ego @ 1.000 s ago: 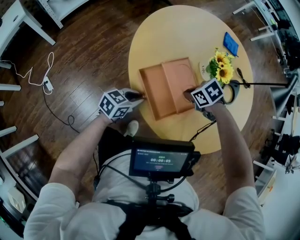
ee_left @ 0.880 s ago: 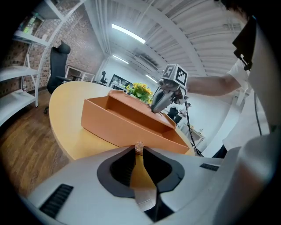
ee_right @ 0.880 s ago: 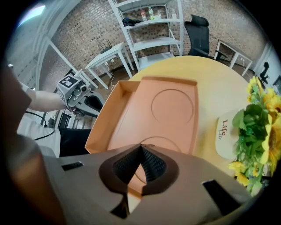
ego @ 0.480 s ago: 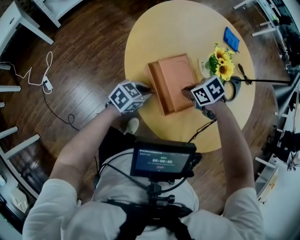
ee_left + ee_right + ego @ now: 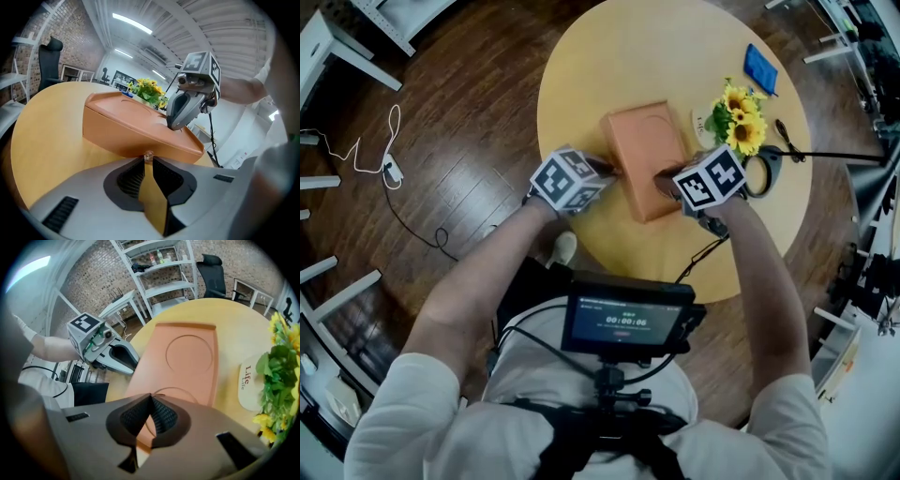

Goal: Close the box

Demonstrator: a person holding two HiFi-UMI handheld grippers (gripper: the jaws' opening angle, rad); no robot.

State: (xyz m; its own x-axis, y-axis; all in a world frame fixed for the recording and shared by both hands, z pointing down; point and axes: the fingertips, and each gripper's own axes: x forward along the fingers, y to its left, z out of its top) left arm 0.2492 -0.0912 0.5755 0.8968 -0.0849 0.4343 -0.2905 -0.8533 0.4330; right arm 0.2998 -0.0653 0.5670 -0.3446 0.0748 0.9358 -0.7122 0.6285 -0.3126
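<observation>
The orange box (image 5: 645, 157) lies shut on the round wooden table (image 5: 609, 56), its lid with two pressed circles facing up. My right gripper (image 5: 663, 185) is shut, and its tips rest on the near end of the lid (image 5: 190, 359). My left gripper (image 5: 612, 170) is shut with nothing in it and sits against the box's left side. In the left gripper view the box's side wall (image 5: 122, 133) fills the middle, with the right gripper (image 5: 174, 125) standing on top of it. The right gripper view shows the left gripper (image 5: 135, 363) at the lid's left edge.
Yellow flowers (image 5: 741, 117) in a white pot stand just right of the box. A blue object (image 5: 759, 67) lies farther back, and a black looped tool (image 5: 764, 173) lies by my right wrist. A chest monitor (image 5: 628, 319) covers the table's near edge. Shelves and an office chair stand beyond the table.
The box went from lying open, its tray showing left of the lid, to shut. My left gripper moved right against the box's side. The right gripper stayed on the lid.
</observation>
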